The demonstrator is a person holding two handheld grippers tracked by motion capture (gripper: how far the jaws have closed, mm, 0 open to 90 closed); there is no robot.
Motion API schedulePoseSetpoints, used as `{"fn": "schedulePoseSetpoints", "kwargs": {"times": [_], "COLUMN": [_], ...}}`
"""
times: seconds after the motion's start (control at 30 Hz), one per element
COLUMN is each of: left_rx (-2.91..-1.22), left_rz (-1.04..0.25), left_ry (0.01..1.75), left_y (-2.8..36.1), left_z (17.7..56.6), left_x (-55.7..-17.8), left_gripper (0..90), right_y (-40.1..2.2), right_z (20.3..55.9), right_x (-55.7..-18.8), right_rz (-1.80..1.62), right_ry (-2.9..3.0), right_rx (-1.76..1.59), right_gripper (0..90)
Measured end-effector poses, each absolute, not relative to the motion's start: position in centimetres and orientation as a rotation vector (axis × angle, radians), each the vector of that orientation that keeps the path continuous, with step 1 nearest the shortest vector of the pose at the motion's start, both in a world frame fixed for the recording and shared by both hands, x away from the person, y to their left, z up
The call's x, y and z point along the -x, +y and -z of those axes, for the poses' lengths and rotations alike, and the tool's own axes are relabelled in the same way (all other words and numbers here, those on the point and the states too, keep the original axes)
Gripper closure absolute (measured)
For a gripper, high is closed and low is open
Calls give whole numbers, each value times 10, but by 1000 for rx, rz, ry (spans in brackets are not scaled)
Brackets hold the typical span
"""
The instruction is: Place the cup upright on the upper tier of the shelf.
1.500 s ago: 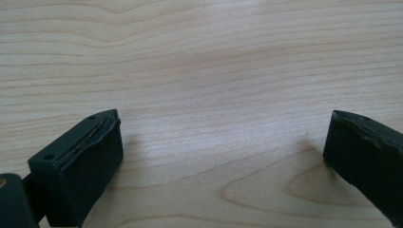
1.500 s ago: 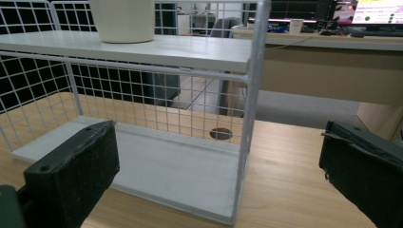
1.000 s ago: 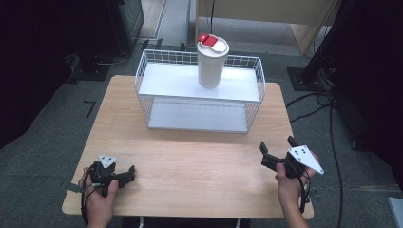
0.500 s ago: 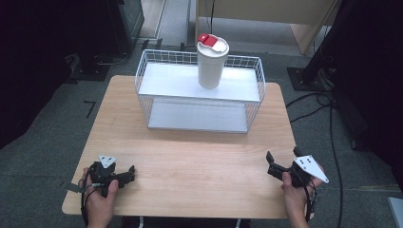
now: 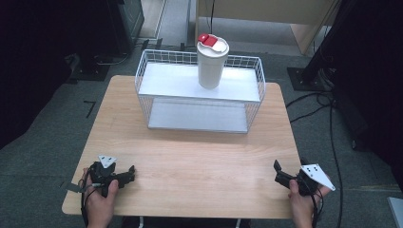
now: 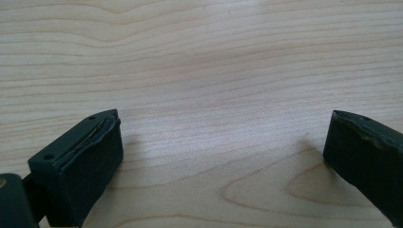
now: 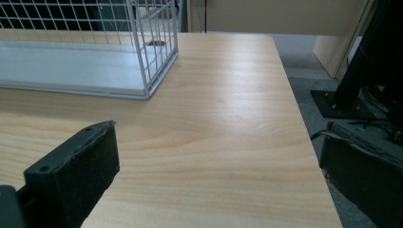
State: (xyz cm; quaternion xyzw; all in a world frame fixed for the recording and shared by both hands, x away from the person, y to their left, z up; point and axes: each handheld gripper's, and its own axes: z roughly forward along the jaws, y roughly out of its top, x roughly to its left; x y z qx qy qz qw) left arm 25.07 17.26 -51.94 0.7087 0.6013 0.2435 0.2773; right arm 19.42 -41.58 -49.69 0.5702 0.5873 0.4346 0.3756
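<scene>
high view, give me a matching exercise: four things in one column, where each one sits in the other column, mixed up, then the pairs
Things:
1. white cup
2. wire rack
3. left claw
4. right claw

Places:
A. near corner of the table, on the person's right
B. on the rack's upper shelf
C. near corner of the table, on the person's left
D. far half of the table

Pairs: 1-B, 2-D, 3-C, 4-A
</scene>
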Motion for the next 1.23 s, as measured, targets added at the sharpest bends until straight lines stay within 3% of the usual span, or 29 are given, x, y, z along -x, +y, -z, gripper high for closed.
{"fn": "schedulePoseSetpoints", "kwargs": {"times": [0.5,1.23], "left_rx": [-1903,-1902], "left_rz": [-654,-654], "left_ry": [1614,1615], "left_y": [173,173], "left_z": [519,519], "left_x": [-251,-251], "left_gripper": [0,0], "right_y": [-437,-413], "right_z": [519,526], "right_x": [-185,-193], "right_rz": [-1030,-757], "right_ry": [1537,1875], "right_rx": [-1600,-1565], "right_gripper": [0,0]}}
